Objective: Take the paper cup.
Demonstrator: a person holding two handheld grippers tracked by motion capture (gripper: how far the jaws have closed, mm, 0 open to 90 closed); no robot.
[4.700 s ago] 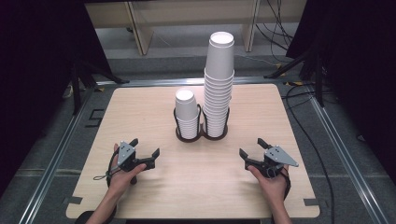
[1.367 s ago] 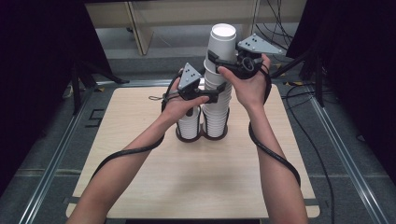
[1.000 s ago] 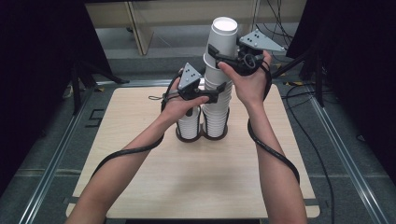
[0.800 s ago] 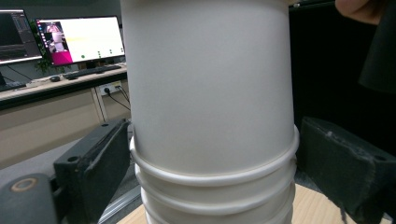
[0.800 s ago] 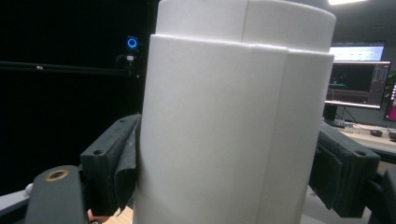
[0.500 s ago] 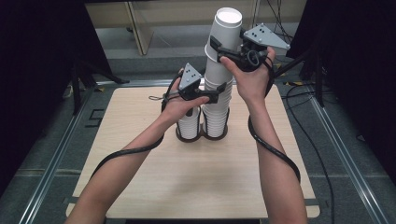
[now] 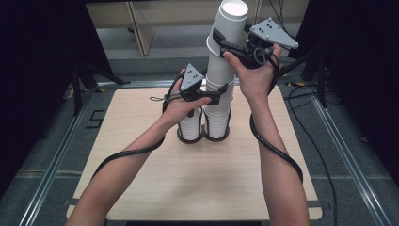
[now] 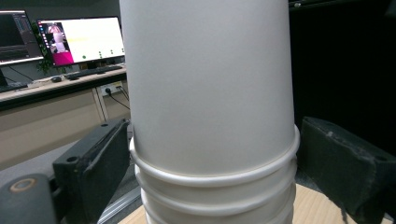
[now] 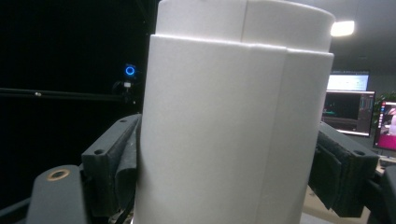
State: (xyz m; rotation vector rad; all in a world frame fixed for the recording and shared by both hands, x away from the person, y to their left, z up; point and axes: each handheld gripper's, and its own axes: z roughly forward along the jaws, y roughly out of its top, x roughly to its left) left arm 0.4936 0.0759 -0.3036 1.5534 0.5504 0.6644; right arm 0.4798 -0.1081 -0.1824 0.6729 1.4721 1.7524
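A tall stack of white paper cups point(image 7: 218, 113) stands in the right ring of a black two-ring holder point(image 7: 202, 137) at the middle of the table. A short cup stack point(image 7: 190, 126) fills the left ring. My left gripper point(image 7: 215, 98) is shut on the tall stack at mid height; in the left gripper view its pads point(image 8: 100, 161) press a cup rim point(image 8: 212, 175). My right gripper point(image 7: 227, 43) is shut on the upper cups point(image 7: 229, 28), which lean right and are raised above the rest. In the right gripper view both pads point(image 9: 114, 158) squeeze the cup wall point(image 9: 229, 126).
The wooden table point(image 7: 141, 155) has bare surface in front of the holder and at both sides. Cables trail from both grippers along the forearms point(image 7: 277, 155). Metal rails point(image 7: 343, 155) frame the table; a shelf unit point(image 7: 155, 23) stands behind it.
My right gripper has risen with the upper cups, drawing them up from the tall stack and tilting them. The left gripper has stayed on the stack.
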